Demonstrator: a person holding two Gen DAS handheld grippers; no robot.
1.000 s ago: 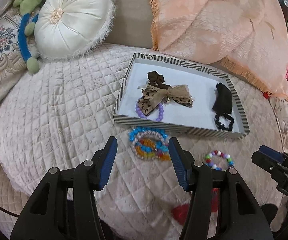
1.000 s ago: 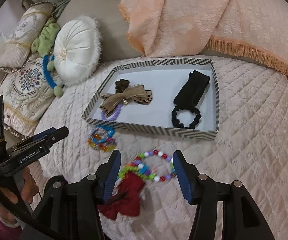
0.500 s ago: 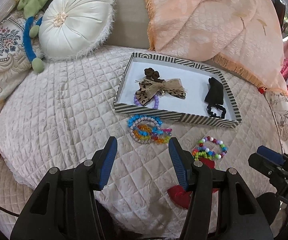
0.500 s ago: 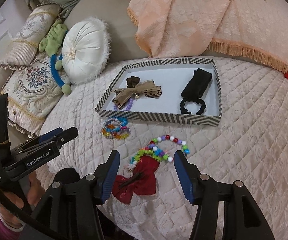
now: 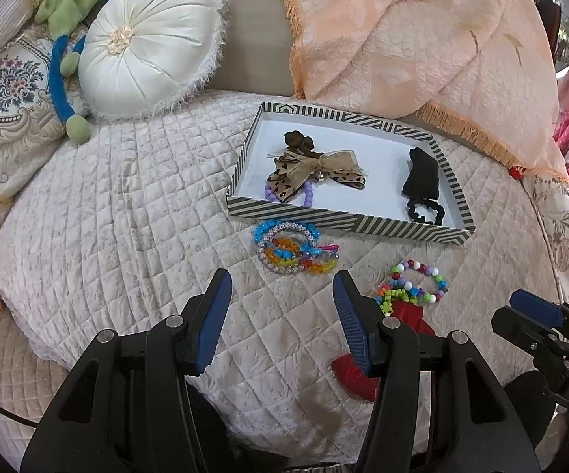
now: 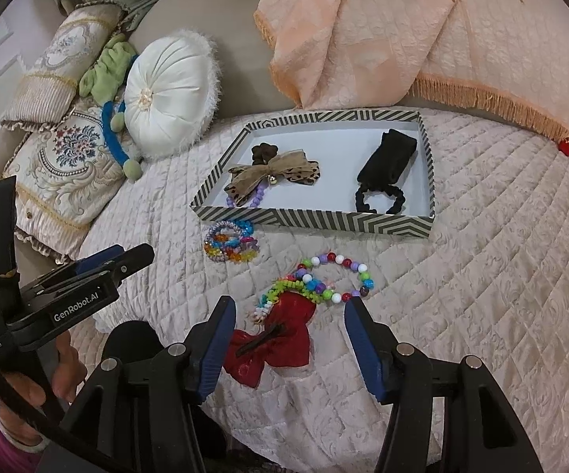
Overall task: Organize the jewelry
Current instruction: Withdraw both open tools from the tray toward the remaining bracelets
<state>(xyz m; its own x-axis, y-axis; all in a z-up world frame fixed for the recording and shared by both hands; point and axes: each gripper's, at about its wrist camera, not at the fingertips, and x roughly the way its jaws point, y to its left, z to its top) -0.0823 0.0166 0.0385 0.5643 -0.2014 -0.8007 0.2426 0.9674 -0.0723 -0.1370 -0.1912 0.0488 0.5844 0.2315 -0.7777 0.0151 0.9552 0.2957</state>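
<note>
A striped tray (image 5: 347, 222) (image 6: 312, 220) on the quilted bed holds a leopard bow (image 5: 316, 173) (image 6: 272, 175), a purple bead bracelet (image 5: 308, 196), a black band (image 5: 422, 175) (image 6: 388, 157) and a black scrunchie (image 6: 379, 201). In front of the tray lies a heap of coloured bracelets (image 5: 292, 250) (image 6: 229, 242). A multicoloured bead string (image 5: 418, 282) (image 6: 323, 280) lies on a red bow (image 6: 276, 343) (image 5: 351, 374). My left gripper (image 5: 282, 307) is open and empty, short of the heap. My right gripper (image 6: 290, 333) is open and empty above the red bow.
A white round cushion (image 5: 146, 47) (image 6: 170, 94), embroidered pillows (image 5: 4, 110) and a green and blue plush toy (image 5: 71, 19) lie at the back left. A peach fringed blanket (image 5: 422, 39) (image 6: 422, 27) is piled behind the tray. The bed's front edge drops off below the grippers.
Both grippers have drawn back from the tray and bracelets, which now sit farther off in both views. Both stay open and empty. No object has moved.
</note>
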